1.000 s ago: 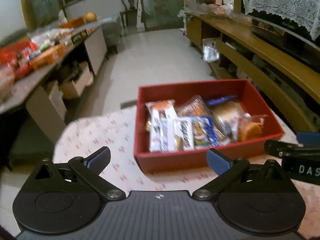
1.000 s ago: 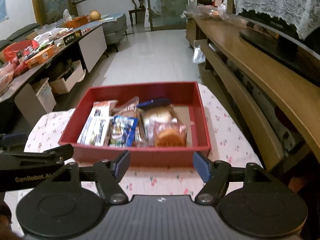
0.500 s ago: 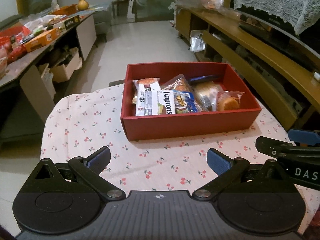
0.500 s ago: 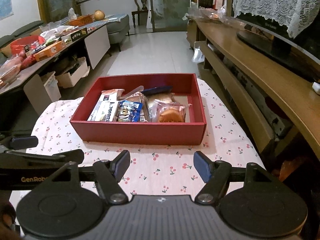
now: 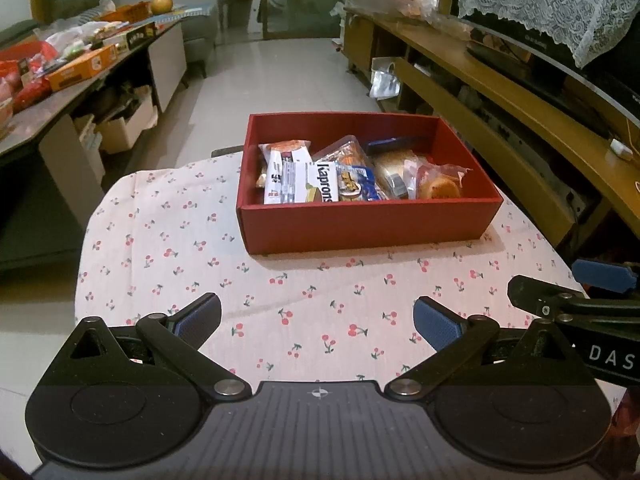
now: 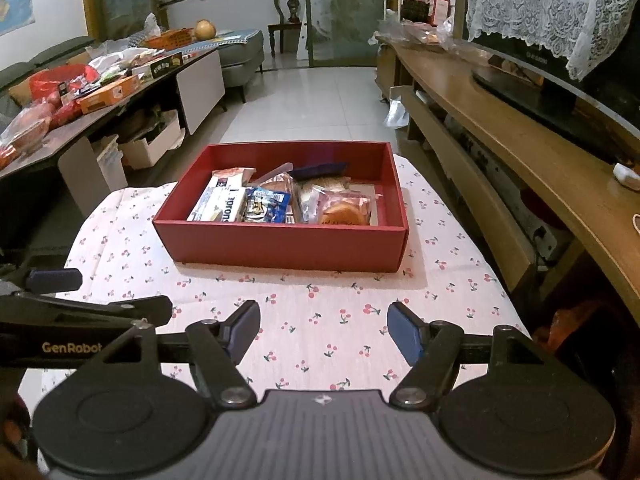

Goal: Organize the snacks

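A red box stands on a small table with a cherry-print cloth. Inside lie several wrapped snacks: a white Kaprons pack, a blue packet and a round cake in clear wrap. My left gripper is open and empty, held back over the near cloth. My right gripper is open and empty, also short of the box. Each gripper shows at the edge of the other's view.
A long low table at the left carries boxes and bags of food. A wooden TV bench runs along the right with a television under a lace cover. Tiled floor lies beyond the small table.
Both grippers have pulled back from the box, which now looks smaller and farther away, with more cloth showing in front. Both stay open and empty.
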A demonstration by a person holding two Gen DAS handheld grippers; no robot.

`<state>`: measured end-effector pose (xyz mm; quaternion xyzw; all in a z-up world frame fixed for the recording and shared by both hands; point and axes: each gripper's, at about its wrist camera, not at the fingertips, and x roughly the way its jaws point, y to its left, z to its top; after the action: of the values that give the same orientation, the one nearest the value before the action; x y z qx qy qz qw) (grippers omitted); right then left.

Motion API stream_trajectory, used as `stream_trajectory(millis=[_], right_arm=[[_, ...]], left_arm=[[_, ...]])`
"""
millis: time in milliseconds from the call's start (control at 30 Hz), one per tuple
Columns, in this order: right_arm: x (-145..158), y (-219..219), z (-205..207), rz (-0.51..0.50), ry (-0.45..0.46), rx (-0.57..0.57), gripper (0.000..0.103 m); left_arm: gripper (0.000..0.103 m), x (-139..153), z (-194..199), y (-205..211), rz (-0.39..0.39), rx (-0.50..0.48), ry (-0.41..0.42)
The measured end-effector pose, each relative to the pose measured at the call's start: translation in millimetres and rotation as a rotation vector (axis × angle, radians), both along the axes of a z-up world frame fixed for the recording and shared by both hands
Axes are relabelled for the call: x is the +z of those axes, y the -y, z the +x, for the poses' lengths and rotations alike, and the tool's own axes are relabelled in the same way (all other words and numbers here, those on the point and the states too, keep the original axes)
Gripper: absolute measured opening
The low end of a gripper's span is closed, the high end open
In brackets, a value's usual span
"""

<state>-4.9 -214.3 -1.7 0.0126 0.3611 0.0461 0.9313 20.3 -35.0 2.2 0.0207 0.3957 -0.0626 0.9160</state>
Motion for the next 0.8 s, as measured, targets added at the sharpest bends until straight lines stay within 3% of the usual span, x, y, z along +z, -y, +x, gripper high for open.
stream_trajectory(millis=[800], right_arm=[[-2, -6, -22, -0.027, 0.009, 0.023, 0.082]], left_arm=[[0.103, -8, -20, -3, -0.026, 0.015, -0.018]])
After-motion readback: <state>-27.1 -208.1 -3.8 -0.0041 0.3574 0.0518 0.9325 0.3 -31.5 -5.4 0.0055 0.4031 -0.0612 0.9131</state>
